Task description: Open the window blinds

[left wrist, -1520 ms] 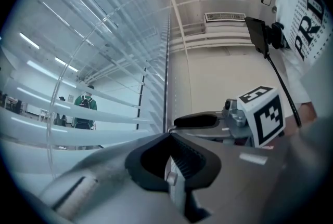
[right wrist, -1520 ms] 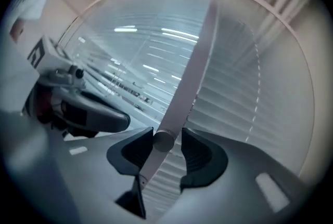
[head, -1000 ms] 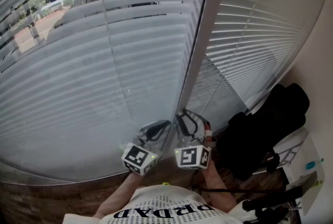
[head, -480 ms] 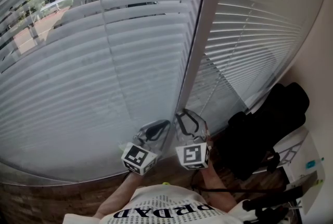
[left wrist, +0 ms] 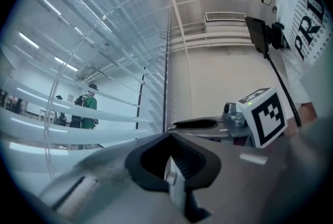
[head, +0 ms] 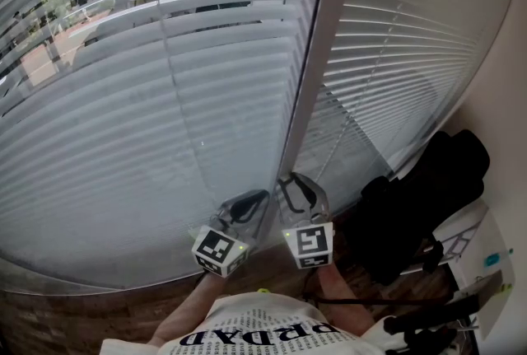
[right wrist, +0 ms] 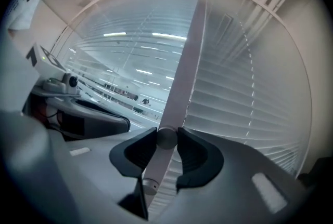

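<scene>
Grips the pale tilt wand (right wrist: 155, 168) by the window post (head: 317, 57) in the right tool (right wrist: 166, 137), pinches a thinner wand (left wrist: 176, 192) in the left tool (left wrist: 170, 158), and likely needs a twist next to tilt the blinds (head: 123, 123) open.

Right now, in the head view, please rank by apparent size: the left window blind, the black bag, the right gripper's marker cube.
1. left window blind
2. black bag
3. right gripper's marker cube, smallest although nearest the camera
</scene>
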Demonstrator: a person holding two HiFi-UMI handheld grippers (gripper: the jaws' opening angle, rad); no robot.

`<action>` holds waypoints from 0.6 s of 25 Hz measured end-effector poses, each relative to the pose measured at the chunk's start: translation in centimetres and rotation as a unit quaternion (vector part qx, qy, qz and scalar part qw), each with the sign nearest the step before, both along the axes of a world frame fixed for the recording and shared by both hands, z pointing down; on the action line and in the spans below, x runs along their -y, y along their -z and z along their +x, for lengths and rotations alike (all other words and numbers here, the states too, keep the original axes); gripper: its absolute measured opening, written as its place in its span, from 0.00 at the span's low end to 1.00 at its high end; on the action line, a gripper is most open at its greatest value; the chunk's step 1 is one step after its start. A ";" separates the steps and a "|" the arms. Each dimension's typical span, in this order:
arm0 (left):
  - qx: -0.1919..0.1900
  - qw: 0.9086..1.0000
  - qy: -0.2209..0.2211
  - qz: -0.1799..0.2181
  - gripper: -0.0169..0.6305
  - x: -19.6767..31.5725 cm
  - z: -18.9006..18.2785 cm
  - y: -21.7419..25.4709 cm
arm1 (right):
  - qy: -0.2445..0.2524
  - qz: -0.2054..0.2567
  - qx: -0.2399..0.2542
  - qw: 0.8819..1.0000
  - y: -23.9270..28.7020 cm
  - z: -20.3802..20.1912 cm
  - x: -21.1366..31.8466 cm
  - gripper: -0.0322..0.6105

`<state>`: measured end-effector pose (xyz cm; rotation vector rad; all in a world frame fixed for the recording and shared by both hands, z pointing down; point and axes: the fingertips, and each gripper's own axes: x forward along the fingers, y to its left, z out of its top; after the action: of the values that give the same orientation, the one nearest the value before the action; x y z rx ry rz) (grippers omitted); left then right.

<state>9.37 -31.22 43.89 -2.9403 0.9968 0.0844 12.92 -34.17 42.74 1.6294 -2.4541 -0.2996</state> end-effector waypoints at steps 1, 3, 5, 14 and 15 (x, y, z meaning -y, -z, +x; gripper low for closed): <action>0.000 1.000 0.000 0.000 0.01 0.0 0.0 0.0 | 0.001 -0.005 0.015 1.000 0.0 0.1 0.0 0.26; 0.000 1.000 -0.001 0.000 0.01 0.0 0.1 0.0 | 0.003 -0.011 0.032 0.999 -0.1 0.2 0.1 0.26; -0.002 1.000 -0.001 -0.001 0.01 0.0 0.1 0.0 | 0.004 -0.013 0.037 0.999 -0.1 0.2 0.1 0.26; 0.000 1.000 -0.002 0.000 0.01 0.1 0.0 -0.1 | 0.011 -0.046 0.131 0.990 -0.4 0.6 0.3 0.26; -0.001 1.000 -0.002 -0.001 0.01 0.1 0.0 -0.1 | 0.013 -0.052 0.145 0.988 -0.4 0.7 0.4 0.26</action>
<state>9.41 -31.29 44.01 -2.9438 0.9912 0.0859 13.57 -34.53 43.15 1.7020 -2.6481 0.0669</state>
